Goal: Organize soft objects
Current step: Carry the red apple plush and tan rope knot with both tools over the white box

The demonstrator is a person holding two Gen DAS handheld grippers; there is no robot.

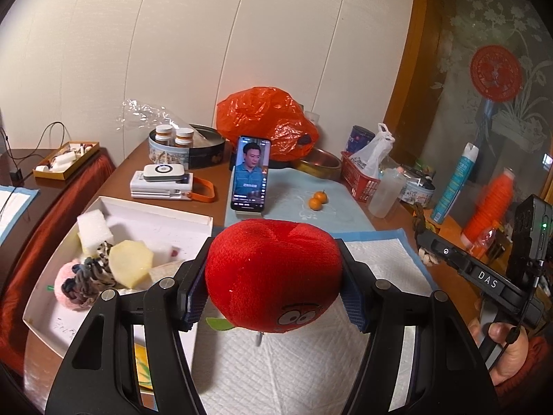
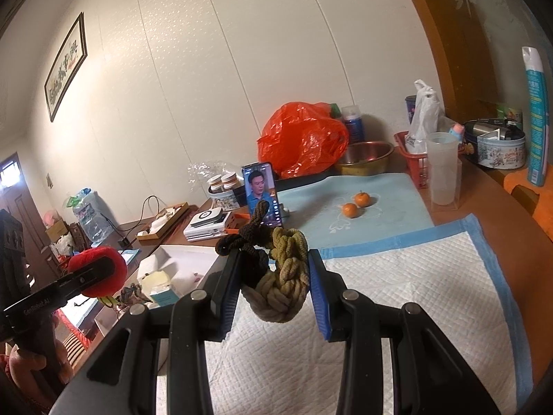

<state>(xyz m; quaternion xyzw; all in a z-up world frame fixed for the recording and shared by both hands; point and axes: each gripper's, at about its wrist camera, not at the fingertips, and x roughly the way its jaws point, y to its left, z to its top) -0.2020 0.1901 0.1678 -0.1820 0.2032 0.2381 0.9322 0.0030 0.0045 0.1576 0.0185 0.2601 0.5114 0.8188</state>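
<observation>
Left gripper jaws clamped on red plush apple; right gripper jaws clamped on knotted rope toy, above padded surface.

A lived-in home room, this; cluttered wooden tabletop with two small oranges, an orange plastic bag, biscuit tins; framed calligraphy on the panelled wall; a phone propped up playing video.
</observation>
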